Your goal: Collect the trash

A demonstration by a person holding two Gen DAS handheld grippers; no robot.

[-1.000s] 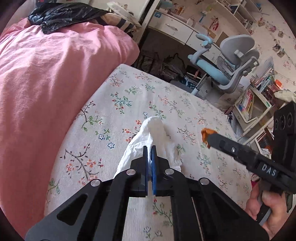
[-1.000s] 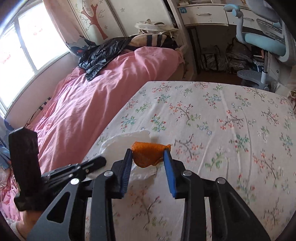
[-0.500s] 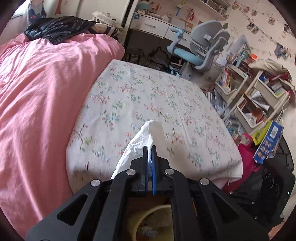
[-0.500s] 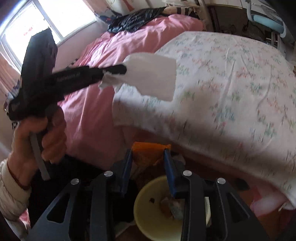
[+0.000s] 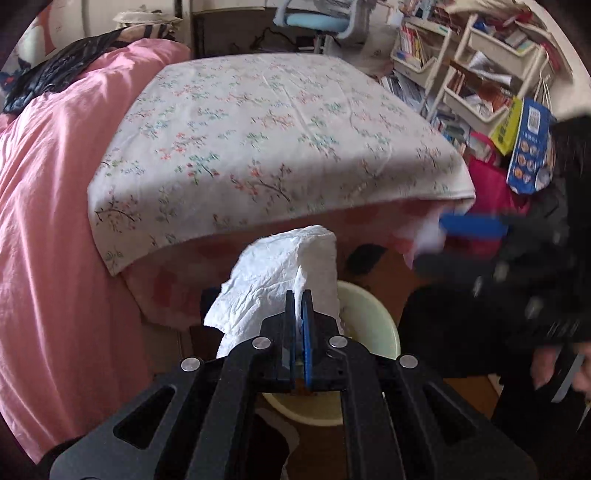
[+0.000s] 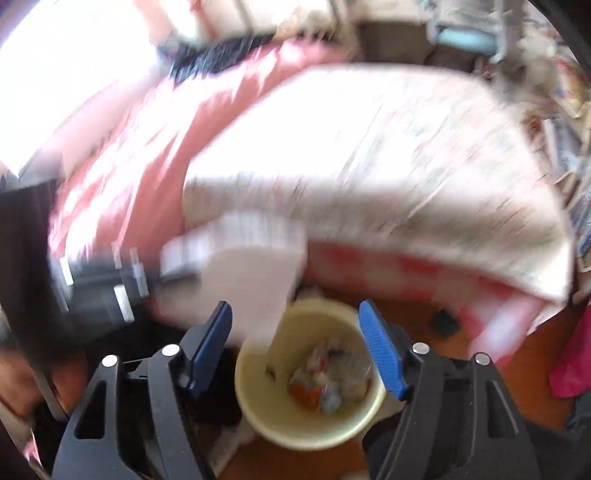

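Observation:
My left gripper (image 5: 298,301) is shut on a crumpled white tissue (image 5: 280,269) and holds it above a pale yellow trash bin (image 5: 373,321) on the floor beside the bed. In the right wrist view the bin (image 6: 306,424) sits directly below my right gripper (image 6: 295,325), which is open and empty. An orange scrap (image 6: 304,395) lies in the bin among other trash. The tissue (image 6: 255,280) hangs over the bin's left rim, held by the blurred left gripper (image 6: 177,273). The right gripper (image 5: 465,236) shows blurred at the right of the left wrist view.
A bed with a floral sheet (image 5: 266,140) and a pink duvet (image 5: 48,221) stands behind the bin. Shelves of books (image 5: 472,81), a red bag (image 5: 491,188) and a blue office chair (image 5: 314,18) stand to the right. The floor (image 6: 498,387) is brown wood.
Both grippers moved from over the bed down to the bin. The right gripper opened and the orange scrap it held now lies in the bin. The left still holds the tissue.

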